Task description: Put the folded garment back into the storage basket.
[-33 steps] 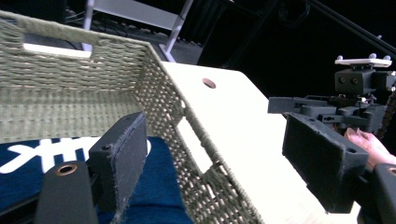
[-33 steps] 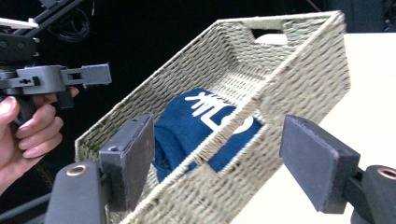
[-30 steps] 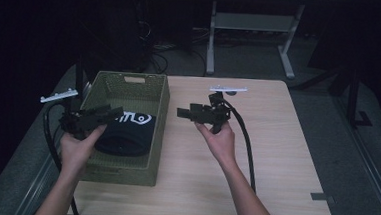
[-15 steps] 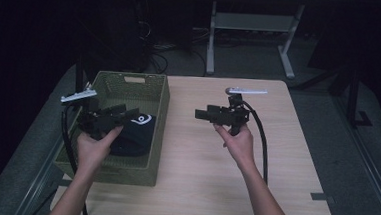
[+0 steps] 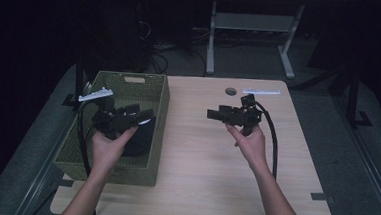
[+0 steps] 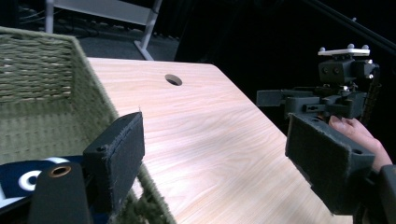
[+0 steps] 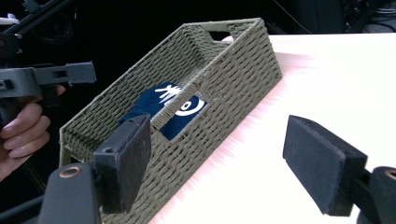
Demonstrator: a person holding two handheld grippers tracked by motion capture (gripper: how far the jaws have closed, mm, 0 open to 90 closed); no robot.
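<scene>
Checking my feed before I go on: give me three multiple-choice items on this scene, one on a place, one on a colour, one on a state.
1. Where does the dark blue cloth lie?
A. On the bare tabletop
B. Inside the woven basket
C. On the floor

2. What colour is the basket?
A. Olive green
B. Red
C. White

3. How do the right gripper jaws stand?
A. Clamped on the cloth
C. Shut on the basket rim
B. Apart, with nothing between them

Answers: 1 B, the cloth rests on the basket's floor. 2 A, the weave reads olive green. 3 B, the right gripper view shows both pads wide apart over the table.
</scene>
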